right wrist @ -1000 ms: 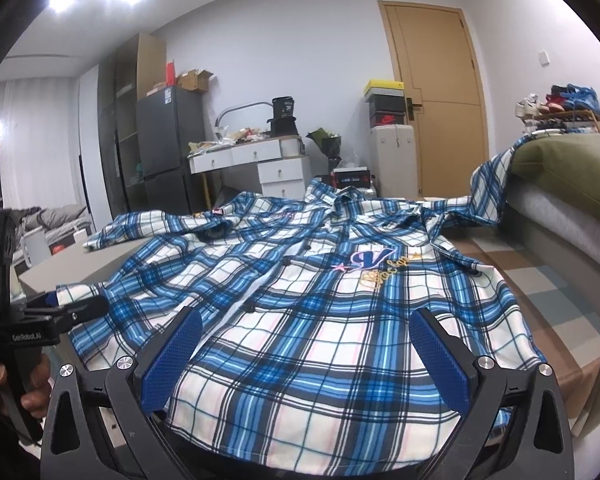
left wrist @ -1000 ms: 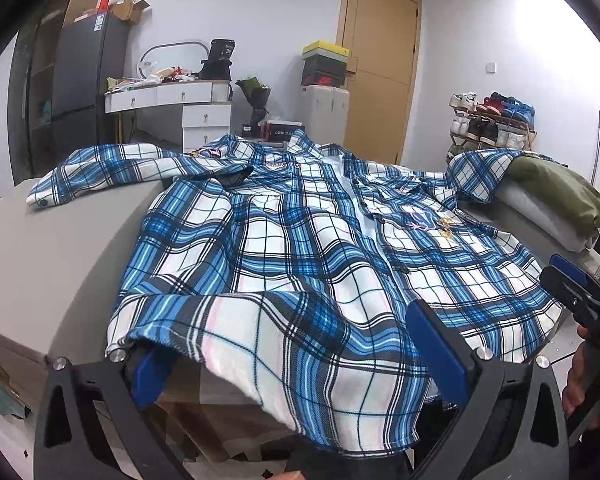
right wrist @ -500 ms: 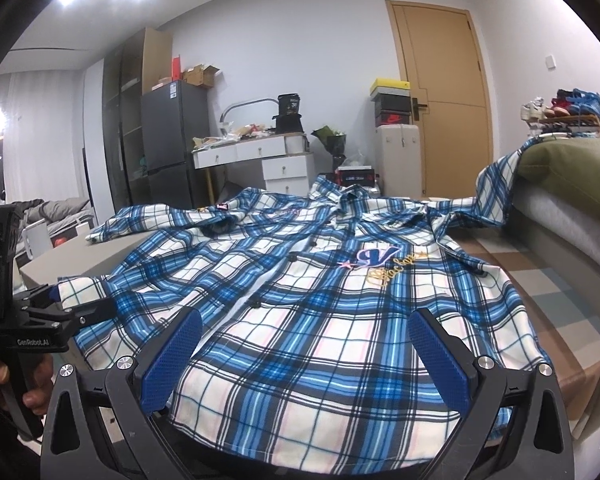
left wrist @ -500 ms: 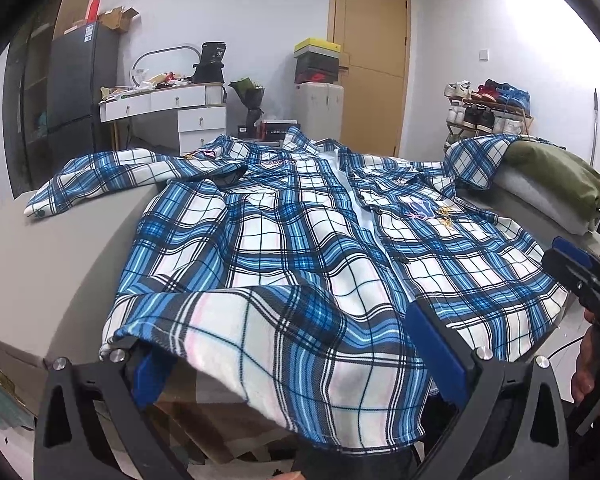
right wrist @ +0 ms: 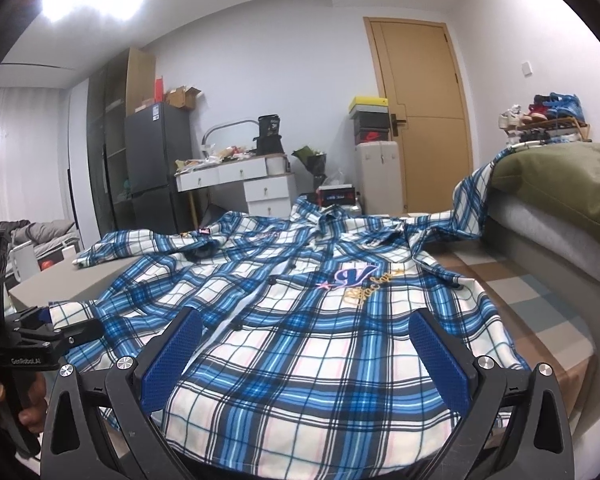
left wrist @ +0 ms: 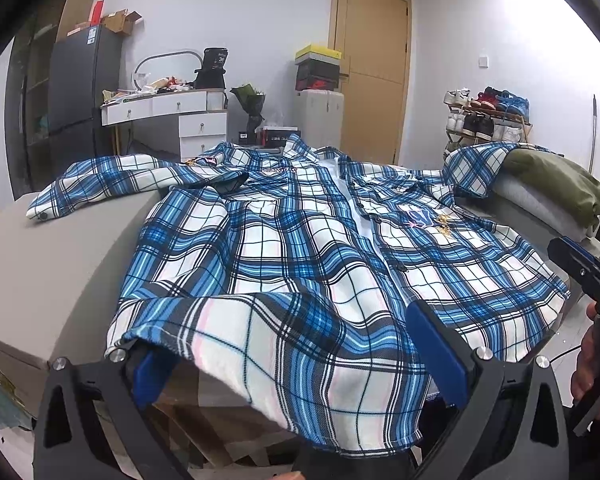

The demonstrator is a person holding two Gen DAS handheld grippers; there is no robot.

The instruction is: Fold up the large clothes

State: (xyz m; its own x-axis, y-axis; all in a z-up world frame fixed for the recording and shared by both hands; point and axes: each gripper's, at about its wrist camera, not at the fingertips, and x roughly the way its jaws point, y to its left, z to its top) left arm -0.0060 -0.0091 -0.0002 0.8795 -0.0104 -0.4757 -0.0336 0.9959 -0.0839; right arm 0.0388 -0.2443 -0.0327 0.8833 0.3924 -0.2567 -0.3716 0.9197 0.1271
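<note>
A large blue, white and black plaid shirt lies face up and spread out on a grey bed, collar at the far end; it also shows in the right wrist view. My left gripper is open at the shirt's near left hem, and the hem drapes over its blue pads between the fingers. My right gripper is open at the near right hem, with cloth lying between its fingers. Each gripper shows at the edge of the other view.
One sleeve lies out to the left on the bed, the other runs up onto an olive pillow on grey folded bedding at the right. Beyond the bed stand a white dresser, a fridge, a door and a shoe rack.
Both grippers have stayed at the near hem and remain open. The views have shifted slightly, dropping a little lower toward the hem.
</note>
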